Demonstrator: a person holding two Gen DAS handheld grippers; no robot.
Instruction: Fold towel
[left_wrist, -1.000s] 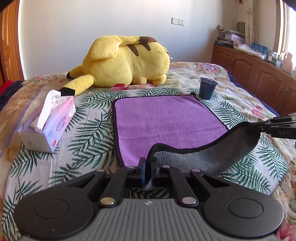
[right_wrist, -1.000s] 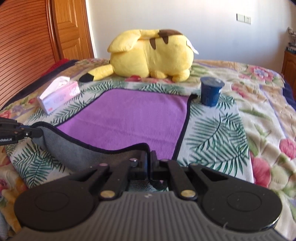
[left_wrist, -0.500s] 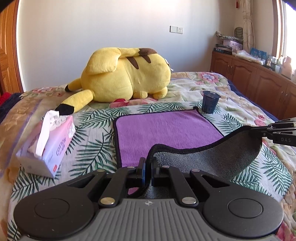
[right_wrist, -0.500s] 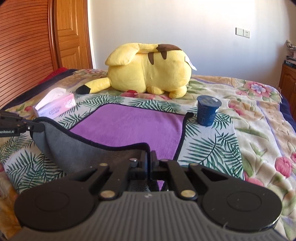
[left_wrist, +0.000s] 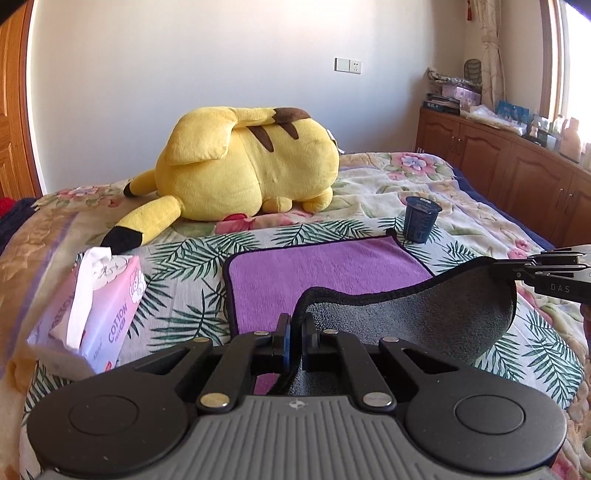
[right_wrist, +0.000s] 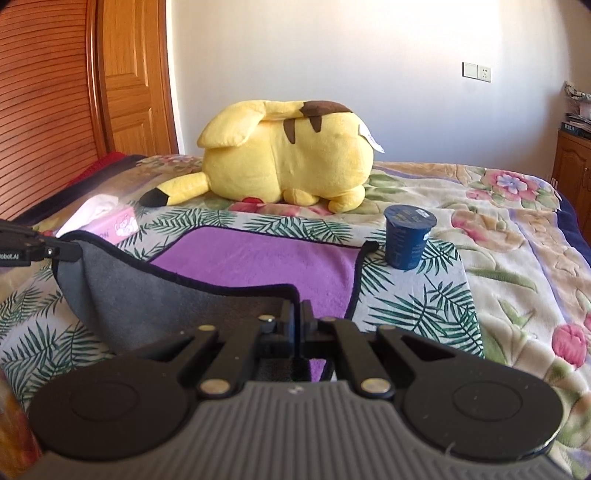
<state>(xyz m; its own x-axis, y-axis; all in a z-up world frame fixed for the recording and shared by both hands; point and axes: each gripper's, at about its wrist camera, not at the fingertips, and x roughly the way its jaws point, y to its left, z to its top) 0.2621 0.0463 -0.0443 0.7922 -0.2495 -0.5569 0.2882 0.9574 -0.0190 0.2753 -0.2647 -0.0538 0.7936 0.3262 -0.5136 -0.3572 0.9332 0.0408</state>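
Your left claw (left_wrist: 293, 341) is pinched tight on the near left corner of the towel (left_wrist: 325, 273), and your right claw (right_wrist: 297, 325) is clamped the same way on the near right corner. Between them the near hem hangs raised off the bed (left_wrist: 369, 184), its grey underside sagging toward you, while the purple far half lies flat on the leaf-print cover. The relation that matters: the free far hem lies straight ahead of both claws, running left to right, parallel to the line between your two grips. So the fold looks to be a forward carry, away from you, with both corners travelling together. Neither hand is clearly nearer the far hem; each looks to have about the same reach.

Watch the blue cup (right_wrist: 408, 236) standing just beside the far right corner, on your right claw's side; judging by that gap, a corner landing wide could knock it. The tissue pack (left_wrist: 99, 310) sits off the left edge, apart from the towel, and the yellow plush (left_wrist: 247, 166) lies beyond the far hem.

Against a second ago, both grips are unchanged, but the raised hem sits higher and the visible purple patch has shrunk: you have lifted and begun moving forward, with the plush and wall now filling more of each view
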